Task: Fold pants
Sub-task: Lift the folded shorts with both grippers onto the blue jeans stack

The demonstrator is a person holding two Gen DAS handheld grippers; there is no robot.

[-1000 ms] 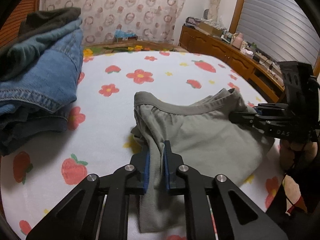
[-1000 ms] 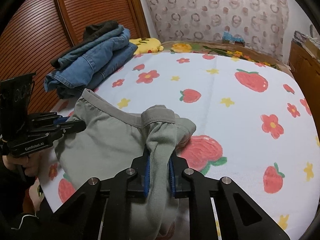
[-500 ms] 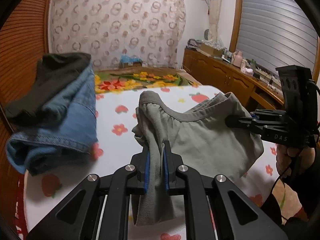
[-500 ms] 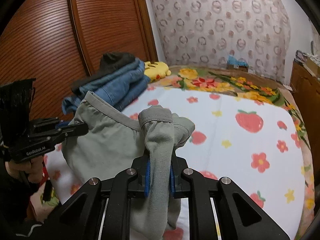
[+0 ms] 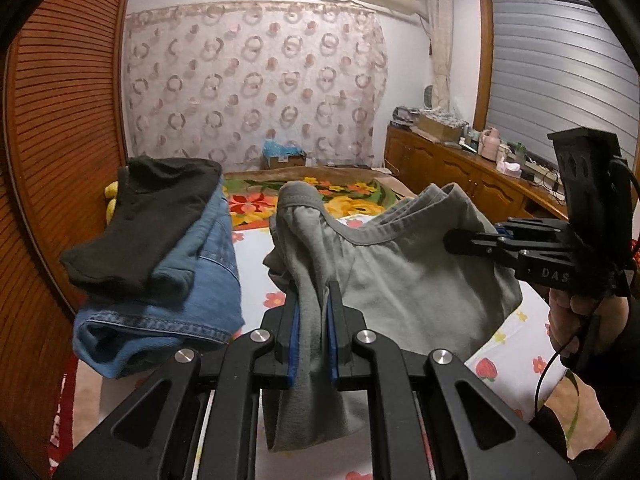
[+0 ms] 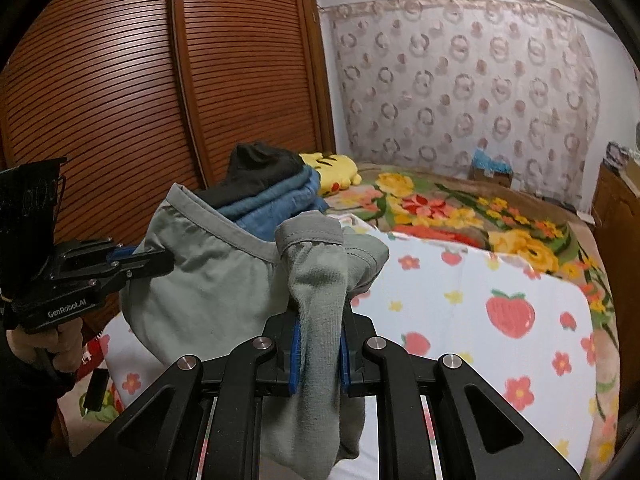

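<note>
Grey-green cotton fills the middle of the left wrist view: the pants (image 5: pixel 400 280) hang in the air above the bed (image 5: pixel 520 344), stretched by their waistband between the two grippers; the left gripper (image 5: pixel 313 320) points forward and somewhat downward, its jaws pinching a bunched fold of the fabric between blue pads, with a tail of cloth drooping below them; at the right edge the right gripper (image 5: pixel 460 240) reaches in sideways, jaws pressed onto the far end of the waistband, a bare hand (image 5: pixel 576 312) gripping its handle from beneath; left of the pants sits a pile of folded jeans (image 5: pixel 192 292) topped by a dark garment (image 5: pixel 148 224), resting on the bed close to the slatted wooden wardrobe (image 5: pixel 60 140); behind, a patterned curtain (image 5: pixel 256 80) covers the wall and a wooden sideboard (image 5: pixel 460 172) carries clutter.

From the right wrist view, the right gripper (image 6: pixel 318 344) also tilts downward, jaws clamped on a thick gathered corner of the pants (image 6: pixel 208 280), which drape below; the left gripper (image 6: pixel 160 260) enters from the left edge, jaws closed on the opposite waistband corner, held by a hand (image 6: pixel 48 344); the jeans (image 6: pixel 276 200) lie just behind the raised cloth, partly hidden by it, with a yellow plush toy (image 6: pixel 332 168) beside them; the strawberry-and-flower sheet (image 6: pixel 480 308) spreads bare to the right.
</note>
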